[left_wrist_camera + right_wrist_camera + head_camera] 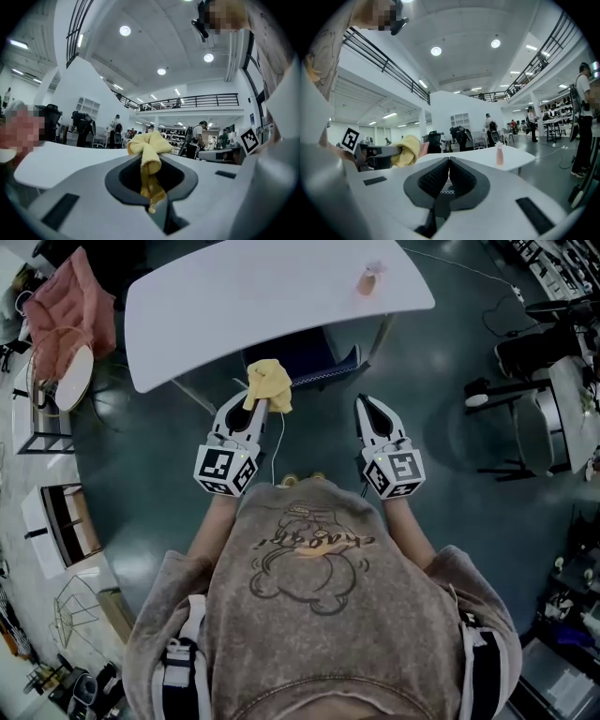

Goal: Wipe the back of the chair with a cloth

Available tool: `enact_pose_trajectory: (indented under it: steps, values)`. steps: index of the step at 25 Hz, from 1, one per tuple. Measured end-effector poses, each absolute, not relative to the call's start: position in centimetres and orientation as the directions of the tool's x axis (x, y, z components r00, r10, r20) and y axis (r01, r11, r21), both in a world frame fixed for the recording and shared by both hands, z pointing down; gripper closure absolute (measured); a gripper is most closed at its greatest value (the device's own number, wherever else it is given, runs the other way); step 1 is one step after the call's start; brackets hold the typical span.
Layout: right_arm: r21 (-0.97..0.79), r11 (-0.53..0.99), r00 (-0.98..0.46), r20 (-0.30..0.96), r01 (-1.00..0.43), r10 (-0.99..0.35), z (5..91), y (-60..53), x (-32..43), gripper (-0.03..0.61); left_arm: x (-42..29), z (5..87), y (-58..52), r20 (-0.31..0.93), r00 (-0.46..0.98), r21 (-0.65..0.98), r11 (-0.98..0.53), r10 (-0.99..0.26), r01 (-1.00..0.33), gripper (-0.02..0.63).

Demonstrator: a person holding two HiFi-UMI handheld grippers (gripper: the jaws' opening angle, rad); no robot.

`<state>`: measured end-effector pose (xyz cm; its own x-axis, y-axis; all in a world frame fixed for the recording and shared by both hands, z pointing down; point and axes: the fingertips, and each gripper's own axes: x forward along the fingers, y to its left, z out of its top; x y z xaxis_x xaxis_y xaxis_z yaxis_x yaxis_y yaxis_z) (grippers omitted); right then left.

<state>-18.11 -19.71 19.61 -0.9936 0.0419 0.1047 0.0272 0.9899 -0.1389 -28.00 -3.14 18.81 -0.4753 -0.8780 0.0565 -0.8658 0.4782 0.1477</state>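
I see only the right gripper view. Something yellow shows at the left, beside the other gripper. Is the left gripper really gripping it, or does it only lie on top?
Observer: It grips it. In the left gripper view the left gripper is shut on the yellow cloth, and a bunch of cloth stands out past the jaws.
Operator: Where is the chair? I find none in my view.
Observer: The head view shows the blue chair pushed under the white table, just ahead of both grippers.
Operator: How do the two grippers stand to it?
Observer: From above, the cloth is in line with the chair's left part, while the right gripper, shut and empty, points past its right side.
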Motion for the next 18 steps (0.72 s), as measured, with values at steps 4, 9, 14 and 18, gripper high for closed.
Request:
enact_pose_trajectory:
  steps: [4,9,14,18]
  values:
    - [-0.155,0.988,-0.994,0.105,0.022,0.038,20.5,-20.3,-17.8,0.552,-27.2,20.2,-2.4,0.066,-0.509,0.175,0.512,-0.858,-0.841,0.555]
    - [-0.127,0.991,-0.992,0.108,0.047,0.061,20.9,-20.3,-18.7,0.552,-27.6,20.3,-1.8,0.068,-0.526,0.185,0.529,-0.848,-0.828,0.554]
    - [-0.120,0.991,-0.991,0.114,0.062,0.075,21.2,-20.3,-20.0,0.552,-28.7,20.2,-1.8,0.065,-0.543,0.168,0.546,-0.837,-0.821,0.555]
    - [-0.116,0.990,-0.989,0.111,0.082,0.095,21.0,-19.5,-20.7,0.552,-29.1,20.1,-1.2,0.066,-0.553,0.173,0.555,-0.831,-0.814,0.555]
